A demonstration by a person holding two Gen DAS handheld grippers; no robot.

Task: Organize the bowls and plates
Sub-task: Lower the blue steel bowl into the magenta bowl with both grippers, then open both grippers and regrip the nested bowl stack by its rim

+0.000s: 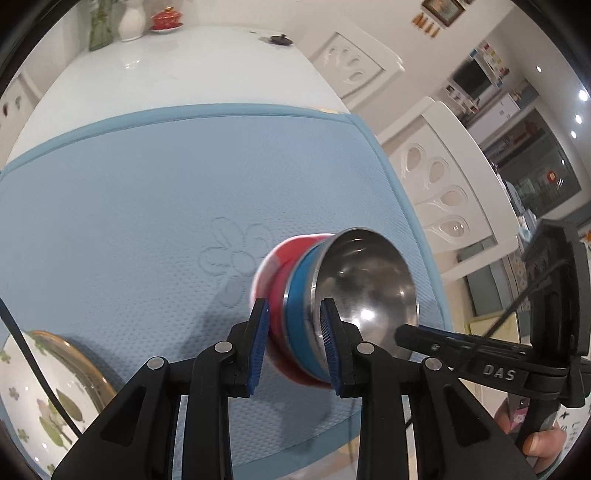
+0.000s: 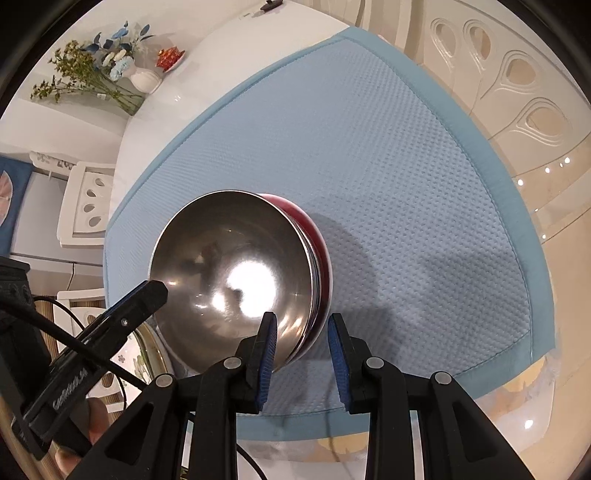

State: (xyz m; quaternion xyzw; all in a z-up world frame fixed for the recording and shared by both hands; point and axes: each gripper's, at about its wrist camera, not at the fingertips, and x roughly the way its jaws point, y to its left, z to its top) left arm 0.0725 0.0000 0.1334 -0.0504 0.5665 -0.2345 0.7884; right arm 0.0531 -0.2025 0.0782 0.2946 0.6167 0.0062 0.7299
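A stack of nested bowls [image 1: 369, 280], steel inside with blue and red outer shells, is tipped on its side above the blue mat [image 1: 147, 203]. My left gripper [image 1: 293, 343] clasps its rim, one pad on the red shell and the other inside the steel bowl. My right gripper [image 2: 303, 354] straddles the rim of the same stack [image 2: 229, 258]; its left pad is inside the steel bowl and its right pad sits by the red shell with a thin gap showing. A finger of the left gripper [image 2: 147, 295] touches the far rim. A floral, gold-rimmed plate [image 1: 37, 387] lies at the mat's near left corner.
The mat covers the near end of a white table [image 1: 184, 62]. A white vase [image 1: 131, 22], flowers [image 2: 88, 74] and a red lidded cup [image 1: 167, 17] stand at the far end. White chairs [image 1: 443, 192] line the right side. A hand [image 1: 539, 439] holds the right gripper.
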